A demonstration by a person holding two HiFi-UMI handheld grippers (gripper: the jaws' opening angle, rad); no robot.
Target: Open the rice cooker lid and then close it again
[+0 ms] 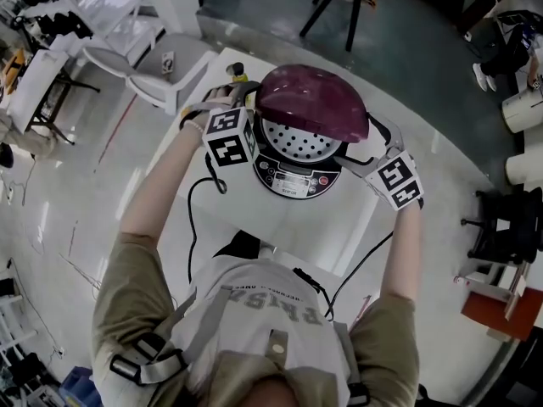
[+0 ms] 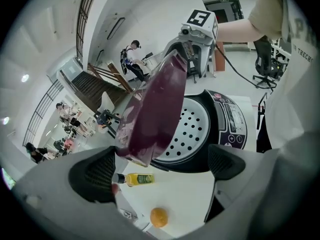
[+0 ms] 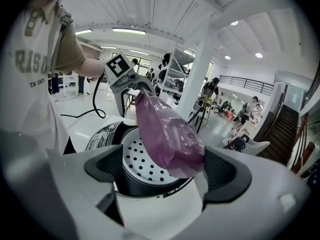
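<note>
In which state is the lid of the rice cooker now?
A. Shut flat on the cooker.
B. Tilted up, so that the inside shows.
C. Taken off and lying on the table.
B: the purple lid stands tilted above the perforated inner plate, which shows beneath it.

From my remote feed: the white worktop [image 1: 335,227] carries the rice cooker [image 1: 297,166]; close beside the cooker sits a yellow bottle [image 2: 135,179], an orange [image 2: 158,217] farther out.
</note>
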